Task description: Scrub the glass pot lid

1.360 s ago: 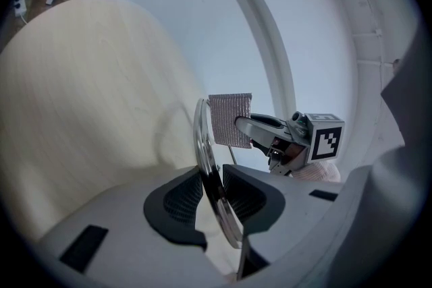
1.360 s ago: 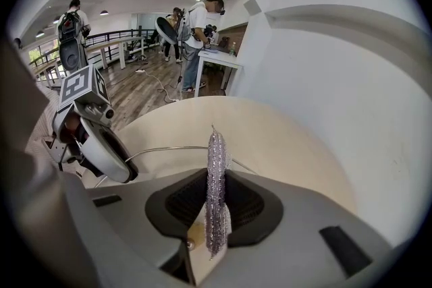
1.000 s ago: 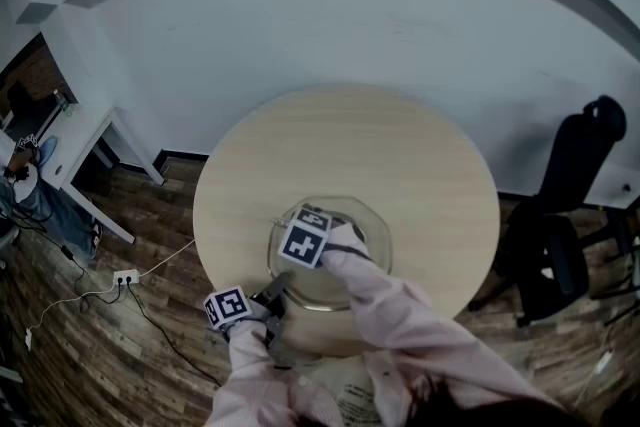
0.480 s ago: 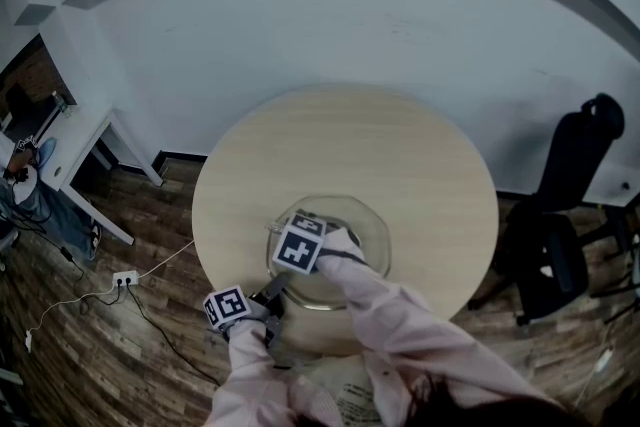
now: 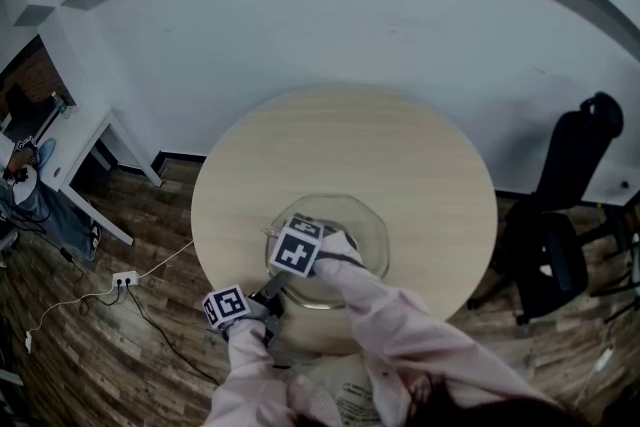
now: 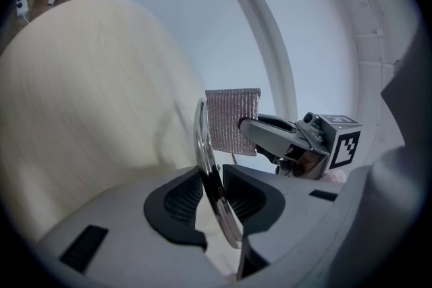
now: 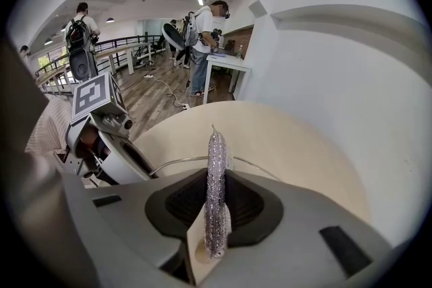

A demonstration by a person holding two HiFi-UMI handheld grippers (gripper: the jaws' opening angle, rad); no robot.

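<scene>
The glass pot lid (image 5: pixel 352 260) rests on the near part of the round wooden table (image 5: pixel 350 140). My left gripper (image 5: pixel 274 288) is shut on the lid's metal rim (image 6: pixel 208 165) at its near-left edge; the rim runs edge-on between the pads. My right gripper (image 5: pixel 300 243) hangs over the lid's left half, pointing steeply down. It is shut on a silver mesh scrub pad (image 7: pixel 216 179), which stands upright between the jaws. In the left gripper view the pad (image 6: pixel 232 121) shows flat just behind the rim, with the right gripper (image 6: pixel 270 136) clamped on it.
A black office chair (image 5: pixel 570 215) stands to the right of the table. A white desk (image 5: pixel 75 150) and a power strip with cables (image 5: pixel 125 277) are on the wooden floor at the left. Several people (image 7: pixel 202 44) stand far off by desks.
My right gripper with the scrub pad has slid slightly toward the near left over the lid. The left gripper has kept its hold on the rim without moving.
</scene>
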